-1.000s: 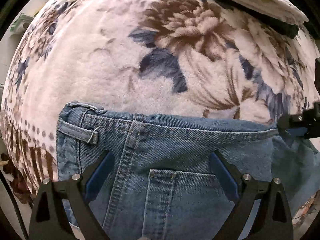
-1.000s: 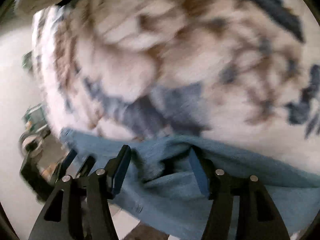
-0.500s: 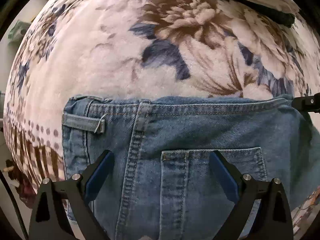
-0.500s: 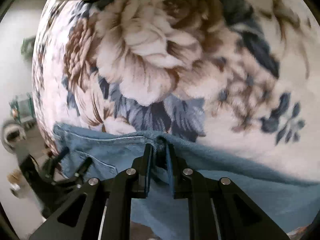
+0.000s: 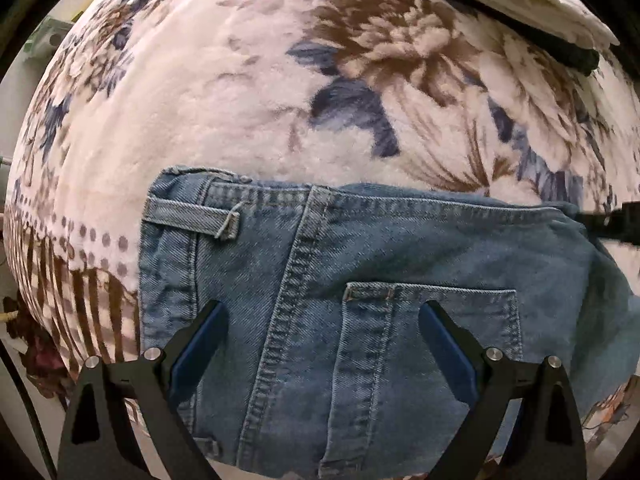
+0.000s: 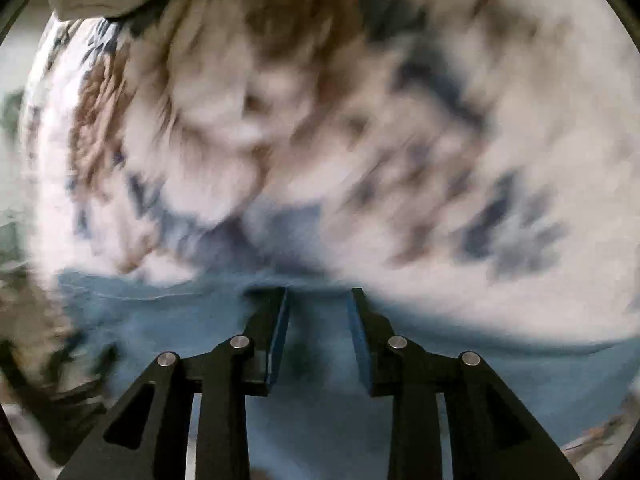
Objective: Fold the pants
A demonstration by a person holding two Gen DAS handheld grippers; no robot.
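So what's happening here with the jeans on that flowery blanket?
A person is folding a pair of jeans on a floral blanket, with a gripper in each hand. The left gripper hovers open above the back pocket. The right gripper, its jaws opening, is at the waistband edge; nothing looks pinched.

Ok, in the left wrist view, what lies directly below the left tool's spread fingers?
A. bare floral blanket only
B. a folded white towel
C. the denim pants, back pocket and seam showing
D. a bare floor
C: the denim pants fill the space under the left tool, with the back pocket and a stitched seam visible between its fingers, all resting on the floral blanket.
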